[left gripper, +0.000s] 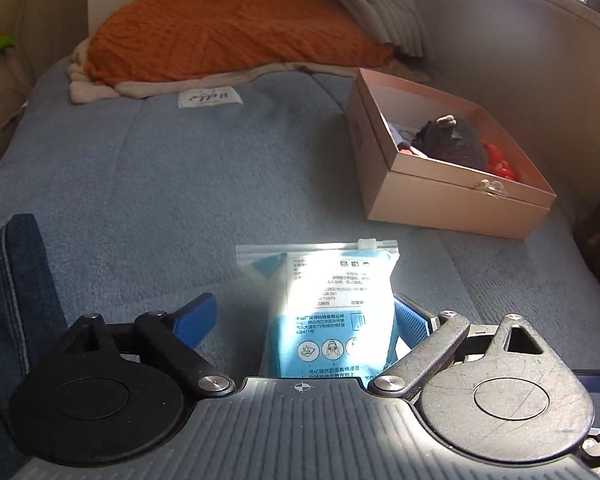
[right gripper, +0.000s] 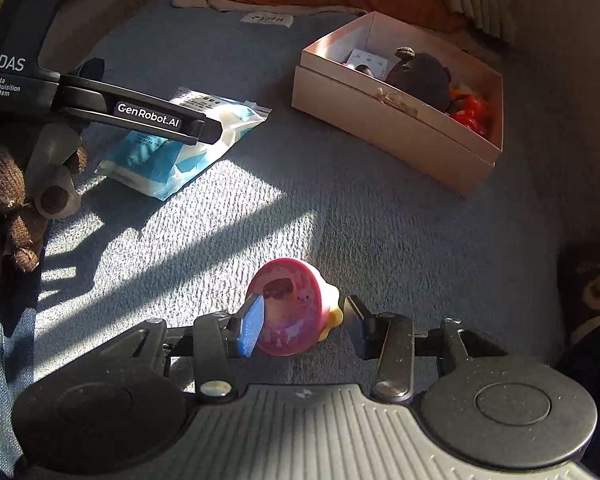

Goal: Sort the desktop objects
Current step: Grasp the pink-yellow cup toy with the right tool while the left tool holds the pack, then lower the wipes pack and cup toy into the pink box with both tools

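Note:
A blue and white sealed pack (left gripper: 324, 304) lies on the blue-grey blanket (left gripper: 160, 184) between the pads of my left gripper (left gripper: 303, 320). The right pad sits at its edge, the left pad stands clear, and the jaws are wide. In the right wrist view that pack (right gripper: 172, 156) shows under one of the left gripper's fingers (right gripper: 156, 118). My right gripper (right gripper: 300, 320) is shut on a round pink toy (right gripper: 288, 304), with a blue pad on its face. A pink cardboard box (left gripper: 452, 196) (right gripper: 380, 120) stands to the right, holding a black item and red pieces.
An orange blanket (left gripper: 228, 36) and a grey ribbed pillow (left gripper: 376, 12) lie at the far end. A curved grey wall (left gripper: 520, 60) runs along the right. A denim-clad leg (left gripper: 16, 288) is at the near left. Something brown and knitted (right gripper: 8, 192) sits by the left gripper's handle.

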`<control>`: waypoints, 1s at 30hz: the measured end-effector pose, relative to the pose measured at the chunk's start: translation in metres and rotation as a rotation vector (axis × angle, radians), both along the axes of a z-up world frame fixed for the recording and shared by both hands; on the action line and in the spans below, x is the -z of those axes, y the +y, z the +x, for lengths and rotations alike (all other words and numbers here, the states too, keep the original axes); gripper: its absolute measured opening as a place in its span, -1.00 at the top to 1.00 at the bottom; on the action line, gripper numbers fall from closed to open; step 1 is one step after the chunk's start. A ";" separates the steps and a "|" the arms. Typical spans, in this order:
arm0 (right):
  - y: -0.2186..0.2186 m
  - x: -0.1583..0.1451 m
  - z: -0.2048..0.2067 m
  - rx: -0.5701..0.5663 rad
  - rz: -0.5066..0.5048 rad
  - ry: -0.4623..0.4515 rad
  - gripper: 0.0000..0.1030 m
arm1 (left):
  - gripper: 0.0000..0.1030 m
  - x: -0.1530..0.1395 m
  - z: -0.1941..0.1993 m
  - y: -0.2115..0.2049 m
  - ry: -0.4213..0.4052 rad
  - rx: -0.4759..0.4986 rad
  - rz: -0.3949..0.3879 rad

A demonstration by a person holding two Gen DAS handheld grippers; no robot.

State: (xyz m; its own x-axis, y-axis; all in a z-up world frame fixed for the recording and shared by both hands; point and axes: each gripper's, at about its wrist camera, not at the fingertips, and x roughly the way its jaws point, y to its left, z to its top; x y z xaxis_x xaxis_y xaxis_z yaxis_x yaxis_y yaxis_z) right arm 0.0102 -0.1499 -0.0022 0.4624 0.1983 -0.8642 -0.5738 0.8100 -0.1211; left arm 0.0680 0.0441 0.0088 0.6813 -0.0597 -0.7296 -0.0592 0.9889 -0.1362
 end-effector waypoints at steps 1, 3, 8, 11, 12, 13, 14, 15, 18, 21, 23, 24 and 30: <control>-0.001 -0.001 0.000 0.004 -0.002 -0.008 0.12 | -0.88 0.000 0.000 0.000 0.001 0.001 0.002; -0.006 -0.003 0.000 0.015 -0.008 -0.024 0.00 | -0.89 0.001 -0.001 0.000 0.000 0.001 0.005; -0.022 -0.011 0.000 0.090 -0.068 -0.147 -0.20 | -0.91 0.002 0.000 -0.002 0.007 0.005 0.014; -0.023 -0.015 -0.004 0.078 -0.056 -0.169 -0.57 | -0.92 0.003 0.000 -0.003 0.011 0.008 0.020; -0.020 -0.015 -0.007 0.059 -0.033 -0.159 -0.59 | -0.92 0.004 0.000 -0.003 0.012 0.010 0.022; -0.015 -0.014 -0.010 0.029 -0.020 -0.149 -0.60 | -0.92 0.004 0.000 -0.004 0.013 0.013 0.026; -0.010 -0.013 -0.013 0.001 -0.014 -0.145 -0.63 | -0.93 0.004 0.000 -0.004 0.014 0.015 0.029; -0.001 -0.009 -0.016 -0.041 -0.016 -0.144 -0.65 | -0.93 0.005 0.000 -0.005 0.016 0.019 0.035; 0.024 0.011 -0.024 -0.142 -0.101 -0.169 -0.65 | -0.93 0.008 0.000 -0.009 0.033 0.035 0.057; 0.037 0.028 -0.027 -0.174 -0.196 -0.241 -0.64 | -0.93 0.012 0.000 -0.012 0.050 0.048 0.084; 0.035 0.029 -0.024 -0.155 -0.195 -0.237 -0.56 | -0.93 0.013 0.001 -0.012 0.057 0.049 0.090; 0.033 0.029 -0.022 -0.142 -0.192 -0.228 -0.42 | -0.93 0.014 0.001 -0.012 0.059 0.049 0.092; 0.021 0.025 -0.009 -0.068 -0.142 -0.169 -0.09 | -0.92 0.014 0.000 -0.018 0.040 0.073 0.128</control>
